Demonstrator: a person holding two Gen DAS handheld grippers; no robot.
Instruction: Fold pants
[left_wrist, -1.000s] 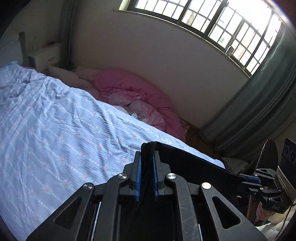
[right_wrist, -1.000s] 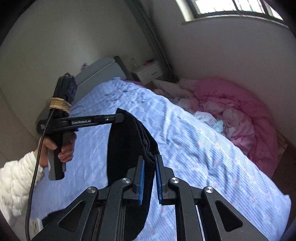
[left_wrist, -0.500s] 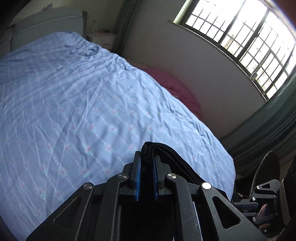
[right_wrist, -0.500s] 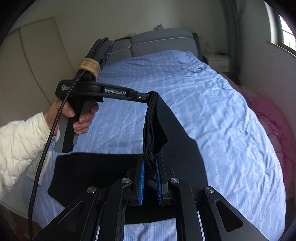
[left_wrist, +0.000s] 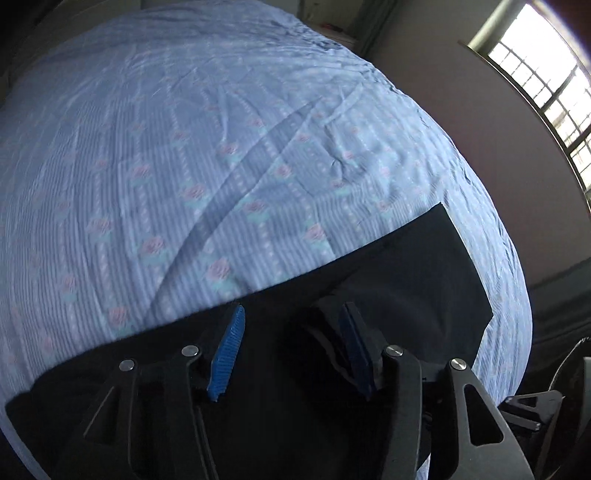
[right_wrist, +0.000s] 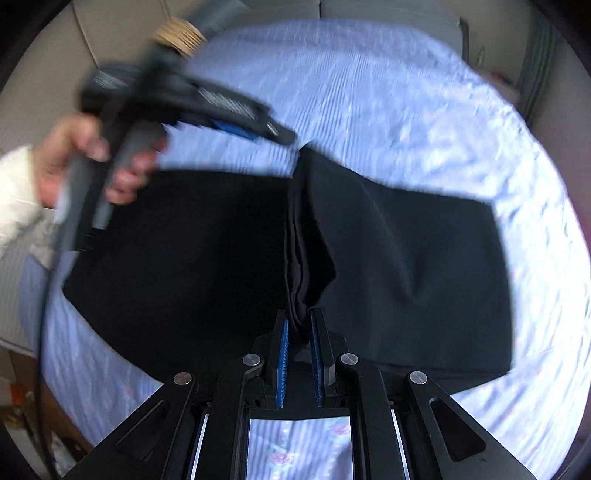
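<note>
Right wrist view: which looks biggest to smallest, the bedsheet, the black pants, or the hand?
1. Blue bedsheet
2. Black pants
3. Hand, though its nearness to the camera may enlarge it.

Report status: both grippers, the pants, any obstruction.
Left gripper opening, pads off the cloth. Right gripper shut on a bunched fold of the black pants. Pants lie across the blue bedsheet. Nothing in the way.

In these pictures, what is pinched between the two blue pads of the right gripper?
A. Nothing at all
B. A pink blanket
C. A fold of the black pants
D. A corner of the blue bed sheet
C: in the right wrist view, the right gripper has its pads pressed on a bunched fold of the black pants, which lie on the blue bed sheet.
</note>
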